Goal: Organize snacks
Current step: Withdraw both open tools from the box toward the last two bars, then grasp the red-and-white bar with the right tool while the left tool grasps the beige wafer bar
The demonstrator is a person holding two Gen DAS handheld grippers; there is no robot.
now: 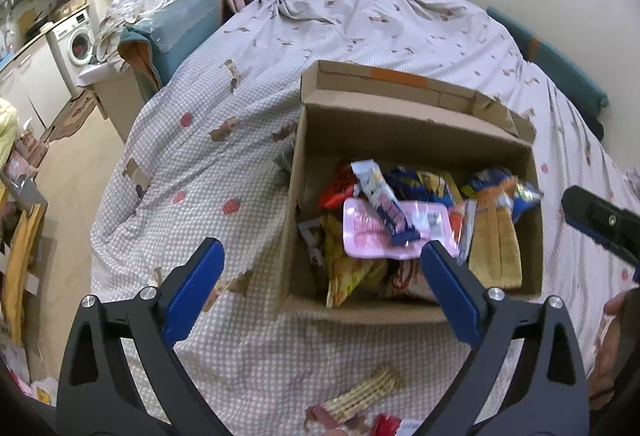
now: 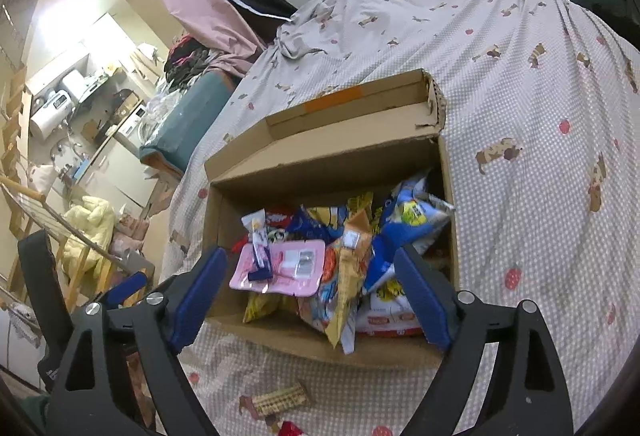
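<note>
Cardboard box [image 1: 412, 139] of snacks [image 1: 376, 232] sits just beyond both wide, empty grippers [image 1: 320, 268] [image 2: 312, 276].

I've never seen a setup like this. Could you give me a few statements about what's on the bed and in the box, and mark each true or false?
1. The cardboard box sits on the bed with its top open. True.
2. The box is empty. False: it holds many snack packets, with a pink packet on top.
3. Both grippers, left gripper and right gripper, are open and hold nothing. True.
4. A wafer pack lies on the bedspread outside the box. True.
5. The box stands on a wooden table. False: it rests on the patterned bedspread.
</note>
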